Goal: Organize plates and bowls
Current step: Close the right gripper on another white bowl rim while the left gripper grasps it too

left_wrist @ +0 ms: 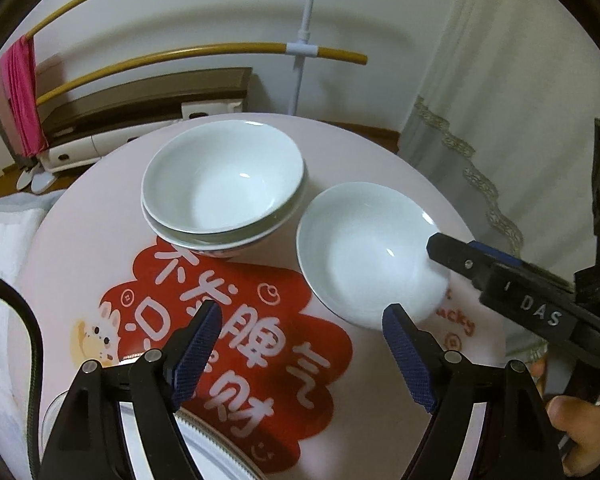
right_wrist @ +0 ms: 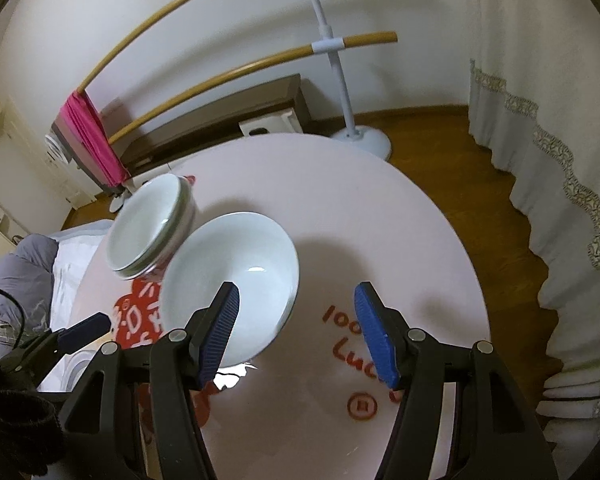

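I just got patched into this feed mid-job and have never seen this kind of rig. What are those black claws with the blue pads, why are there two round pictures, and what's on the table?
There is no robot arm here. A person holds a two-finger claw in each hand, and a fisheye camera on each looks forward along its fingers, hence two round pictures.

The left wrist view shows the left gripper with jaws apart, holding nothing. The other claw entering from its right side is the right gripper, also open and empty in its own view.

On the round table, which carries a red cartoon print, two stacked bowls sit nested together. A single bowl stands beside them. The right gripper's fingers straddle this bowl's near rim but have not closed on it.

A clothes rack with a pink cloth stands behind.
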The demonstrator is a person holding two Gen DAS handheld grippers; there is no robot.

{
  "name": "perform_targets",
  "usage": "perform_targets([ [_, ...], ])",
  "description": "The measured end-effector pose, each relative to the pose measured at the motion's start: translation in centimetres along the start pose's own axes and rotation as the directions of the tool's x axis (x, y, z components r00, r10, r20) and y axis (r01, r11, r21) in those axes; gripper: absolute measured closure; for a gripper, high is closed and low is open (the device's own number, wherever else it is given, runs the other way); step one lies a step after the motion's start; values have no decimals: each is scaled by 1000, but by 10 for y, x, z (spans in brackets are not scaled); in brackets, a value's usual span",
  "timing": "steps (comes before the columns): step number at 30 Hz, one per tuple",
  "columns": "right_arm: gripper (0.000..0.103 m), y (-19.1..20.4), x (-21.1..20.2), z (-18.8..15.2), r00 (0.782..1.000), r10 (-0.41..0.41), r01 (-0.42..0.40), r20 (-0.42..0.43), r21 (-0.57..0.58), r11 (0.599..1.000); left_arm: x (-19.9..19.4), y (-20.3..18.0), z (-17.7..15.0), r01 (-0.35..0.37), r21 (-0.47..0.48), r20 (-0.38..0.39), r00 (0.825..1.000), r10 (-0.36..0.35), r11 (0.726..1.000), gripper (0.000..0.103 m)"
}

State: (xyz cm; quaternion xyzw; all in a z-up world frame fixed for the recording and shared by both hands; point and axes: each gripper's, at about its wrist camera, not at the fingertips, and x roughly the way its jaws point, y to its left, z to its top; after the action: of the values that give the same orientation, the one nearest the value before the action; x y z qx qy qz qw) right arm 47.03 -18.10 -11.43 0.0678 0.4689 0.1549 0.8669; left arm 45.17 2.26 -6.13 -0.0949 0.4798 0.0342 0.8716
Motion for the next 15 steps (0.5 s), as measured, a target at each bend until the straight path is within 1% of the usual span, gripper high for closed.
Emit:
perform_targets([
  [2,46,-2,10,1,1000,5,-5,-15,1,1000,6,1,3,-9,-5,4,1000,9,1000,24],
  [5,54,-5,25,3,999,19,-19,-40,3,1000,16,3,8,-7,-20,-6,1000,7,1000,25],
  [8,69,-6,33,2,998,30,-30,-55,3,1000,24,6,13,-4,-32,-20,1000,3,999,26],
  [9,78,-6,36,2,998,35,-35,-58,1,999,26,6,14,-1,-33,-25,1000,0,999,26],
  [10,82,-7,38,1,997,39,-39,-62,-1,999,30,6,15,10,-33,-36,999,-11,999,27],
  [15,87,-7,39,0,997,60,-60,-58,-7,998,41,6,21,23,-46,-62,998,-26,999,39],
])
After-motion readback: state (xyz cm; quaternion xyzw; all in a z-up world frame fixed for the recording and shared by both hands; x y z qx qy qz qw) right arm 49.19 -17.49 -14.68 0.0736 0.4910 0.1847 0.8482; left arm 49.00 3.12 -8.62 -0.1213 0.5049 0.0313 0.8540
